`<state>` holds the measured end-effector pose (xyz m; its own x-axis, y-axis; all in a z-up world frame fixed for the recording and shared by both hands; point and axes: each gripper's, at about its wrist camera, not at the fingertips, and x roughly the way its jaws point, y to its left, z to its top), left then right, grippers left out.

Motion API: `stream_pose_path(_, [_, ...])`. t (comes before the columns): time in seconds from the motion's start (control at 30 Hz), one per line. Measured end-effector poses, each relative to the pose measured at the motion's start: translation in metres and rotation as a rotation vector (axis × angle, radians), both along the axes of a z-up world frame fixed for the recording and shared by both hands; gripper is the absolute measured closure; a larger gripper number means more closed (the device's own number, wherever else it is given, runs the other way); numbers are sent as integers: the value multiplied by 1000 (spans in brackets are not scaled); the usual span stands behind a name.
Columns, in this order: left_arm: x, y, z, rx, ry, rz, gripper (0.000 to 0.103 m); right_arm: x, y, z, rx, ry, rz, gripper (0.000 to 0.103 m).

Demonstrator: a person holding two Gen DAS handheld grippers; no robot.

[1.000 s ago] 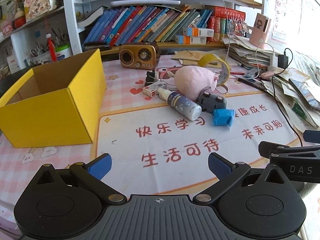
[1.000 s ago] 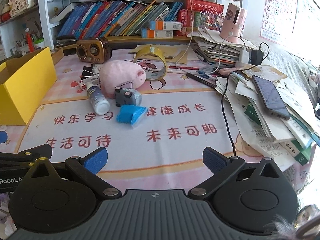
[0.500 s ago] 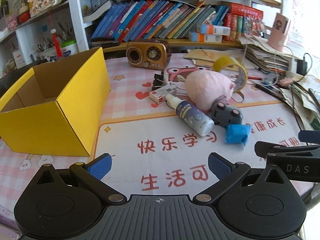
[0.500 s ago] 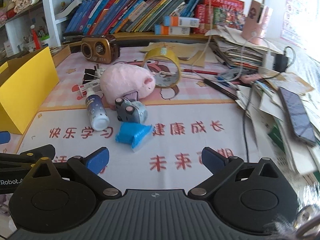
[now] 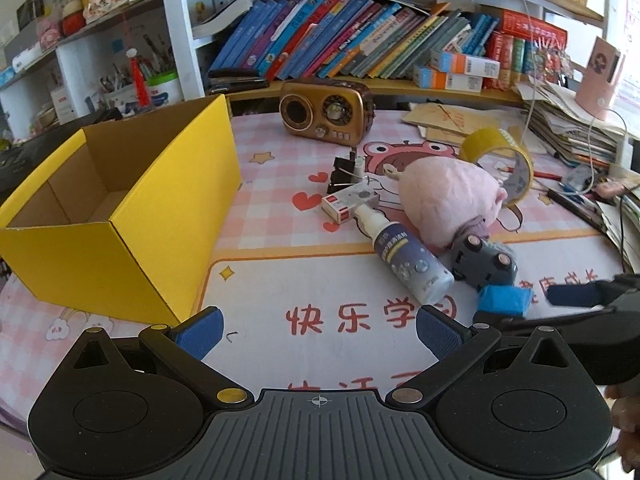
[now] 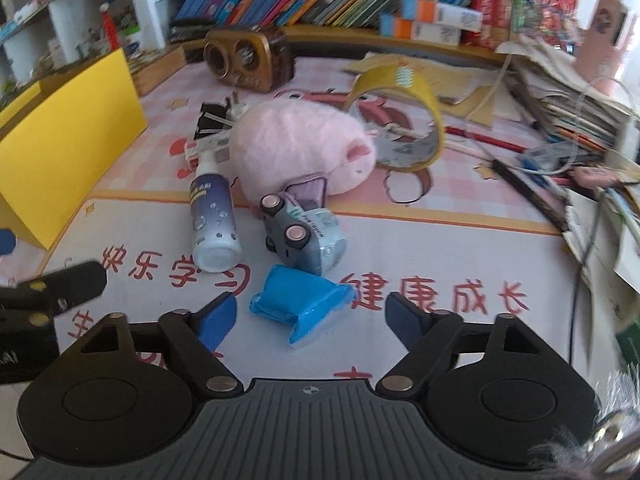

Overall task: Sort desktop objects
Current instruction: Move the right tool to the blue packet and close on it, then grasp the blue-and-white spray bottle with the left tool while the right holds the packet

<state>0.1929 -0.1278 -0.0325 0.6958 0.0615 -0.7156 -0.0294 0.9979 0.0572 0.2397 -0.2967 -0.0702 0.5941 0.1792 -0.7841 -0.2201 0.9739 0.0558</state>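
A pile of objects lies mid-desk: a pink plush pig (image 5: 448, 196), a spray bottle (image 5: 408, 260), a grey toy car (image 5: 484, 264), a blue packet (image 5: 505, 300), a small white box (image 5: 350, 202), black binder clips (image 5: 343, 169) and a yellow tape roll (image 5: 500, 164). An open, empty yellow box (image 5: 120, 216) stands at the left. My left gripper (image 5: 320, 332) is open and empty, short of the bottle. My right gripper (image 6: 312, 316) is open, its fingers either side of the blue packet (image 6: 300, 304), just before the car (image 6: 300, 236), bottle (image 6: 212, 216) and pig (image 6: 300, 148).
A brown radio (image 5: 326, 114) sits at the back before a shelf of books (image 5: 360, 44). Stacked papers, cables and pens (image 6: 580, 128) crowd the right side. The desk mat (image 5: 340, 320) has red characters.
Both grippers have moved forward toward the pile. The right gripper has closed in on the blue packet, which now lies between its open fingers.
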Motion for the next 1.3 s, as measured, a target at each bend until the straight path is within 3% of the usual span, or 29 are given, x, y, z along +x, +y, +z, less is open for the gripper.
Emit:
stream_pose_path(0.1, [5,-4,-1,-6,4,17,0,6,-2,-5,5,9,43,39])
stream_pose_path(0.23, [14,-8,-2,-17,10,31,0,7,-5,-4,14,-1,99,64])
stream_pose_path(0.53, [47,-25,-13,-82,23,16,1,7,-36,4,33,-41,62,68])
stream_pose_path(0.73, [82,-35,-30,-141,74,39,14,6,-52,5,22,-42,38,68])
stream_pose_path(0.87, [98,-45,-44,-102,120,40,30,5,-58,5,26,-46,25,68])
stream_pose_path(1.03, [96,-54,-47,-57,109,22,36,4,-61,8,37,-54,21,68])
stream_pose_path(1.13, [92,-56,-47,-48,87,4,51,4,-61,8,46,-54,23,68])
stream_pose_path(1.2, [90,-55,-45,-44,89,0,72,4,-60,10,53,-56,25,68])
stream_pose_path(1.3, [84,-48,-40,-73,90,15,72,3,-59,13,66,-62,23,68])
